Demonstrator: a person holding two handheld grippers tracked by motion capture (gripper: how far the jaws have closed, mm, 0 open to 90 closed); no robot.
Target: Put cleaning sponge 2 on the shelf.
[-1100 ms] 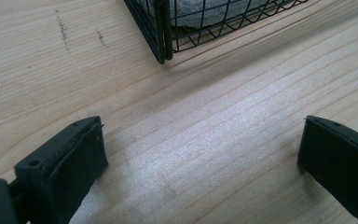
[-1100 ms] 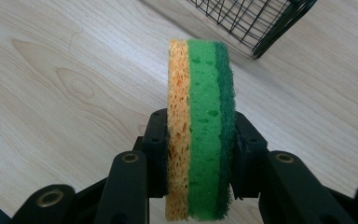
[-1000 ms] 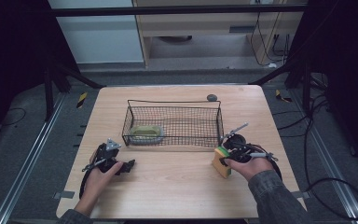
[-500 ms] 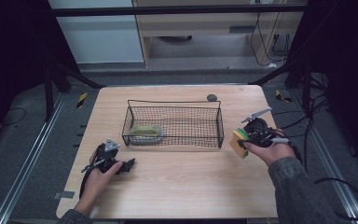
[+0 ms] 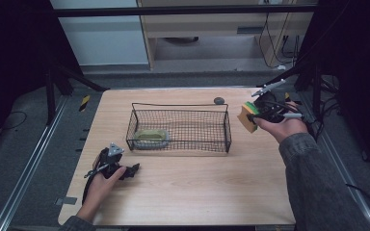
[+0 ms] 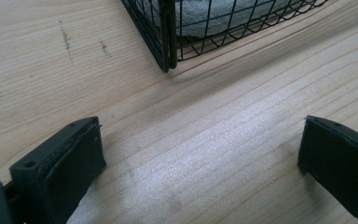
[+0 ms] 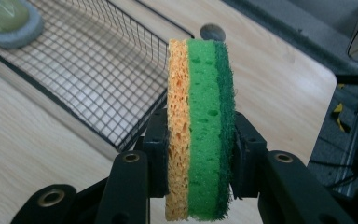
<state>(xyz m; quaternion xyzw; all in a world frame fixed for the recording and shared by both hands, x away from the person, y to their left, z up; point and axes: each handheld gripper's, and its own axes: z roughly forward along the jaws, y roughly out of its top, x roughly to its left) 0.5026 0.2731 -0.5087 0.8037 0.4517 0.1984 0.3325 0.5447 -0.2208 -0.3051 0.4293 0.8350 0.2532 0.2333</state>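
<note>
My right gripper point(image 5: 254, 115) is shut on a pair of sponges point(image 7: 200, 126), one orange and one green with a dark scouring face, held on edge. In the high view these sponges point(image 5: 247, 116) hang in the air just right of the black wire basket point(image 5: 180, 108). A green sponge on a grey pad point(image 5: 150, 137) lies in the basket's left end, the same item point(image 7: 7, 18) showing in the right gripper view. My left gripper point(image 5: 131, 170) rests on the table in front of the basket's left corner point(image 6: 167, 42), its jaws wide open with nothing between them.
A small dark round object point(image 5: 218, 100) lies on the table behind the basket, seen too point(image 7: 213, 32) in the right gripper view. The wooden table point(image 5: 192, 187) ends close to the right of the raised hand. Cables hang past the right edge.
My right gripper has lifted the sponges off the table and carried them back and to the right, level with the basket's right end. The left hand stayed put.
</note>
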